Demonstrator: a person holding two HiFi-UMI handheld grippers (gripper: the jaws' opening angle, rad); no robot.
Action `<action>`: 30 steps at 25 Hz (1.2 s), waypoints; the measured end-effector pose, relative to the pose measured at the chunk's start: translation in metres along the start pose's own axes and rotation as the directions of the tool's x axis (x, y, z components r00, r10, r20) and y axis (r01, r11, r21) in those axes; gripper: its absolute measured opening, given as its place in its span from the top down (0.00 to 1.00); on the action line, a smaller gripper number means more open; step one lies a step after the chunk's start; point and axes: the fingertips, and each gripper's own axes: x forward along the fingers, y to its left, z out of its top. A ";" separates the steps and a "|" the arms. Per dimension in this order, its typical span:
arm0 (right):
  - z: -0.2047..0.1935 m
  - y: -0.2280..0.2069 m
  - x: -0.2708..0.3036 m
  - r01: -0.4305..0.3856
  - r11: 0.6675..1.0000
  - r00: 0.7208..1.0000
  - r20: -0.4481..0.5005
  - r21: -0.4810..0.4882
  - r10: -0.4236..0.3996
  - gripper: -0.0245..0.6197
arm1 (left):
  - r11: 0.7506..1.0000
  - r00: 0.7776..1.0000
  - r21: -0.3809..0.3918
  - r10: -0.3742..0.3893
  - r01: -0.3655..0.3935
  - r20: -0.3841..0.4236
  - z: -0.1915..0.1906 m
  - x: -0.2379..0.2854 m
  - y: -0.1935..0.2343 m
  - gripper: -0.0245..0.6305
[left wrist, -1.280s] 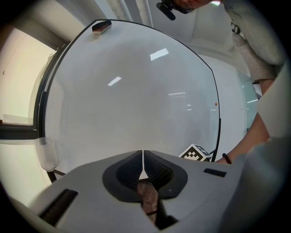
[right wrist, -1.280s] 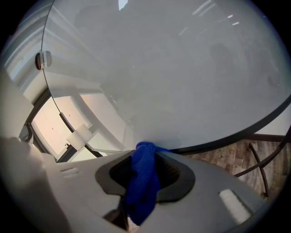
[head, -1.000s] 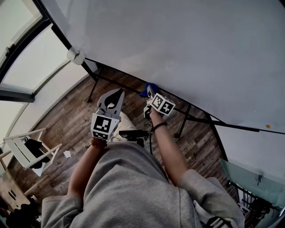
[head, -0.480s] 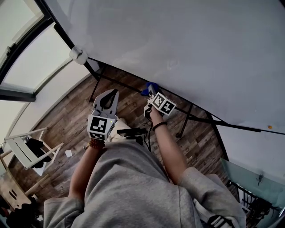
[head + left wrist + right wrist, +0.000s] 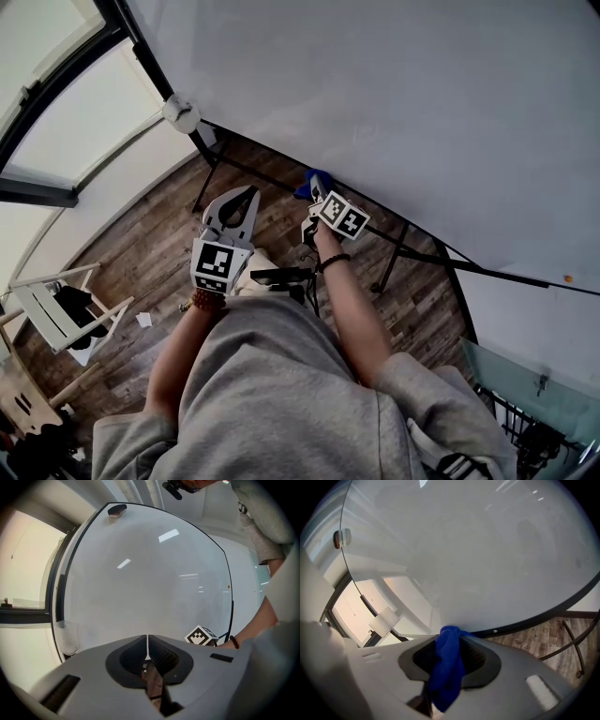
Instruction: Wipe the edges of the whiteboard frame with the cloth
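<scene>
Closest to you, your left gripper (image 5: 147, 641) has its jaws pressed together on nothing and hangs short of the board, probably kept spare while the other hand works. Your right gripper (image 5: 450, 637) is clenched on the blue cloth (image 5: 446, 667). The bunched top of the cloth pokes past the jaw tips, so fabric rather than plastic meets the whiteboard frame (image 5: 543, 616), and it appears to touch the black bottom edge. Beyond, the whiteboard (image 5: 394, 94) fills the view. The frame's far runs are cut off, and no view shows how much edge is already clean.
</scene>
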 end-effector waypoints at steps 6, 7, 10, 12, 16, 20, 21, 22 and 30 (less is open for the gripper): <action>-0.002 0.012 0.006 -0.004 1.000 1.000 -0.006 0.009 0.004 0.76 | 1.000 1.000 -0.004 0.007 -0.007 0.006 0.003 -0.004 0.016 0.93; -0.003 0.015 0.008 -0.004 1.000 1.000 -0.009 0.007 0.004 0.76 | 1.000 1.000 -0.004 0.008 -0.008 0.007 0.003 -0.004 0.020 0.93; -0.005 0.023 0.014 -0.006 1.000 1.000 -0.014 0.003 0.006 0.76 | 1.000 1.000 -0.011 0.016 -0.016 0.008 0.004 -0.006 0.032 0.93; -0.006 0.029 0.017 -0.011 1.000 1.000 -0.018 0.005 0.011 0.76 | 1.000 1.000 -0.017 0.021 -0.021 0.006 0.003 -0.008 0.038 0.93; -0.007 0.037 0.023 -0.007 1.000 1.000 -0.013 0.028 0.007 0.76 | 0.999 1.000 -0.026 0.030 -0.030 0.007 0.002 -0.008 0.049 0.93; -0.008 0.039 0.025 -0.008 0.999 1.000 -0.015 0.039 0.008 0.76 | 0.999 0.999 -0.034 0.032 -0.032 0.010 0.002 -0.006 0.053 0.93; -0.008 0.040 0.026 -0.012 0.999 1.000 -0.018 0.038 0.013 0.76 | 0.999 0.999 -0.035 0.031 -0.031 0.009 0.002 -0.005 0.053 0.93; -0.009 0.042 0.027 -0.017 0.999 1.000 -0.022 0.036 0.018 0.76 | 0.999 0.999 -0.036 0.031 -0.031 0.009 0.001 -0.004 0.054 0.93; -0.019 0.073 0.058 -0.058 0.998 0.997 -0.054 0.020 0.059 0.76 | 0.998 0.999 -0.034 0.049 -0.049 -0.007 -0.006 -0.002 0.081 0.93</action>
